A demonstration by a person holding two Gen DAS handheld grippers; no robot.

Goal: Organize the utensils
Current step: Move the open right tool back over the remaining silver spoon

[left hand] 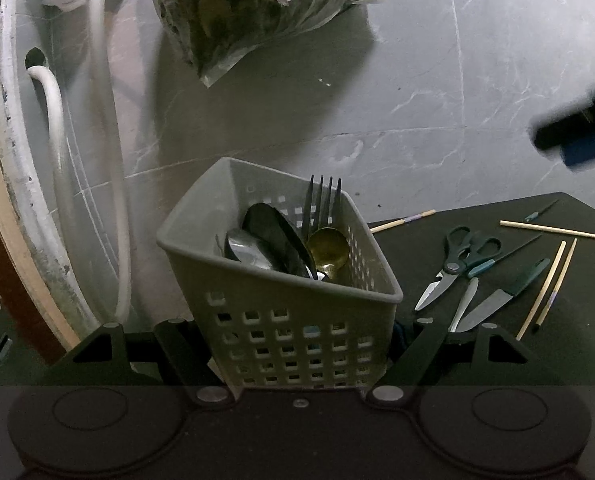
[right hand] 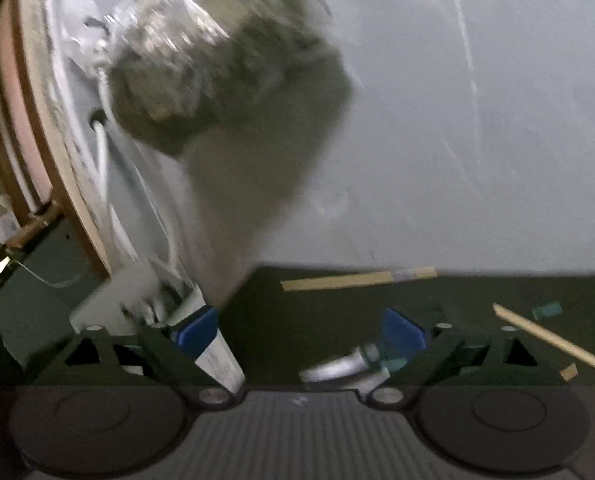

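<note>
The grey marbled floor [left hand: 417,80] fills most of both views, with a crumpled plastic bag [left hand: 257,12] of dark stuff lying on it and white hoses [left hand: 105,120] curving along the left edge. Nearer lies a dark mat [left hand: 497,360], where the loose utensils wait. The grey perforated caddy [left hand: 281,312] stands at the mat's left edge, close against the left tongs [left hand: 297,344], whose jaws are closed on its lower wall, steadying it slightly tilted; the left hand angles gently downward. Inside the caddy stand a dark fork [left hand: 321,204], a black ladle-like spoon [left hand: 273,232], a steel spoon [left hand: 245,250] and a brass spoon [left hand: 329,246]. Still on the mat, well to the right of the caddy, lie the green-handled scissors [left hand: 457,264], a green-handled knife [left hand: 497,300], a pale-bladed small knife [left hand: 463,308] and several chopsticks [left hand: 553,280]. The right tongs [right hand: 301,336] stand wide apart with nothing between the blue pads [right hand: 199,332]; that view is blurred, yet it shows them sloping down over the mat, a blurred knife [right hand: 345,368] lying just beneath the right pad. By my judgement the step in hand is fetching the next utensil; the next move calls for lowering the open tongs astride a handle, closing firmly, then carrying it across to the held caddy.
</note>
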